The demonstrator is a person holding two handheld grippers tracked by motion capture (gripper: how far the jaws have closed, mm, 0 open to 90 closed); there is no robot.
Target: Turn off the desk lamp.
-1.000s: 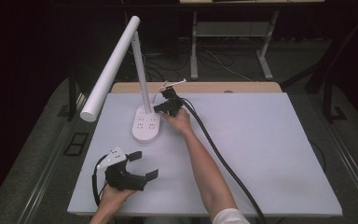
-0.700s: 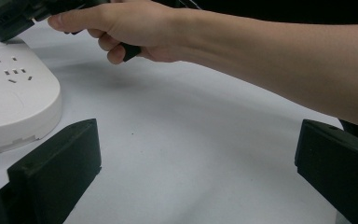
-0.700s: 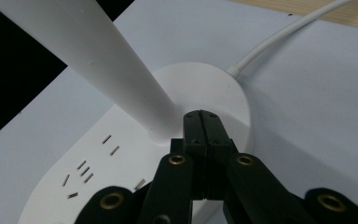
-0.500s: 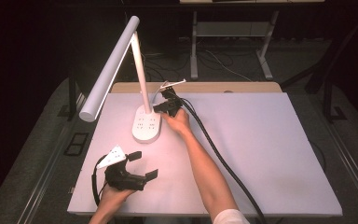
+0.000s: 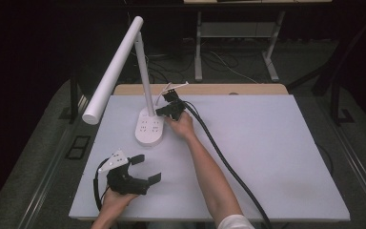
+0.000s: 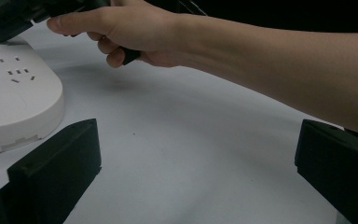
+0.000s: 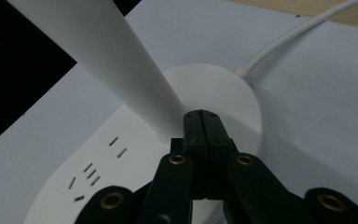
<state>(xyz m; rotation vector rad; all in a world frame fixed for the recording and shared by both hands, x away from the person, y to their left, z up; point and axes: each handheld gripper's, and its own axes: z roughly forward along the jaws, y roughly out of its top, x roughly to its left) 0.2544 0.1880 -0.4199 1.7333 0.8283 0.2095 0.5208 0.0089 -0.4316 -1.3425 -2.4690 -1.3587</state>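
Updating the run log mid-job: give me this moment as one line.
right gripper: shut, tips at foot of lamp stem, over lamp base | left gripper: open, near table's front-left edge, holding nothing

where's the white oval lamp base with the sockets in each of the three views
High view: the white oval lamp base sits left of centre on the table, at the foot of the white lamp stem.
Left gripper view: it lies at the left edge, beyond the near black jaw.
Right gripper view: it spreads across the lower middle, just past the closed jaws.
Shared landmark: the socket slots on its top.
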